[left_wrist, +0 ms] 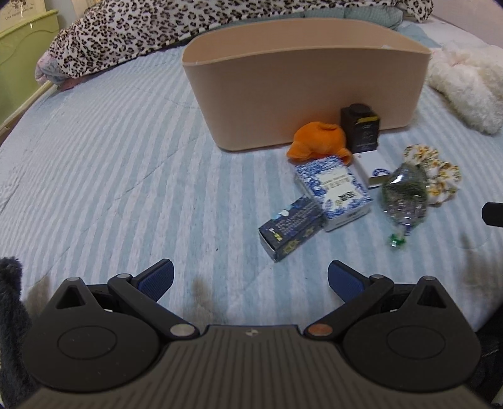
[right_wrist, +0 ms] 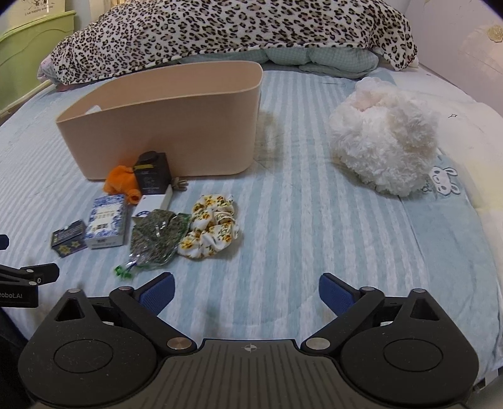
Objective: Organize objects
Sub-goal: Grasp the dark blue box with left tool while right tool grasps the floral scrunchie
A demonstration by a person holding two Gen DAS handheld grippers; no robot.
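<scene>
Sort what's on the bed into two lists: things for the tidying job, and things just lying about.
For the job:
beige bin
orange cloth
dark tin
white box
blue-and-white box
dark blue box
clear bag
floral scrunchie

Probably just lying about:
leopard blanket
white fluffy bundle
green cabinet

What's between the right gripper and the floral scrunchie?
Nothing visible. The right gripper is open over bare striped bedding, and the scrunchie lies ahead and slightly left with clear sheet between them. The green packet touches the scrunchie's left edge, beside the path, not across it.
</scene>
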